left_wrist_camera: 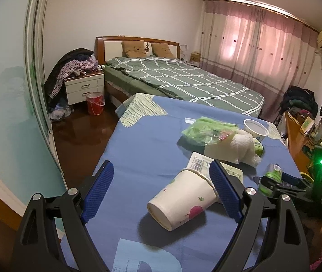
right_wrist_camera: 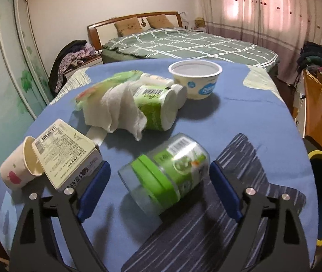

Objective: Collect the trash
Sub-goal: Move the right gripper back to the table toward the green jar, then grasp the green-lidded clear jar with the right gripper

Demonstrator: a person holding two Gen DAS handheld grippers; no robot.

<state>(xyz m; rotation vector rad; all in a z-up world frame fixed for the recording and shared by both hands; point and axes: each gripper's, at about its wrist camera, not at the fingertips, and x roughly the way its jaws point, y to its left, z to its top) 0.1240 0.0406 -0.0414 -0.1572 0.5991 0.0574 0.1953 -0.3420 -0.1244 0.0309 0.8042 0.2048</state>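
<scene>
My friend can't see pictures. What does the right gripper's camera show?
The open right gripper frames a clear plastic jar with a green label lying on its side on the blue cloth. Beyond it lie a white paper towel, a white tub and a tipped paper cup.

A white paper cup (left_wrist_camera: pixel 183 198) with fruit prints lies tipped on the blue-covered tabletop (left_wrist_camera: pixel 142 149), beside a printed carton (right_wrist_camera: pixel 64 153). A clear jar (right_wrist_camera: pixel 167 172) with green label lies on its side; beyond it lie a crumpled paper towel (right_wrist_camera: pixel 120 108), a green canister (right_wrist_camera: pixel 155 108) and an upright white tub (right_wrist_camera: pixel 195 79).
</scene>
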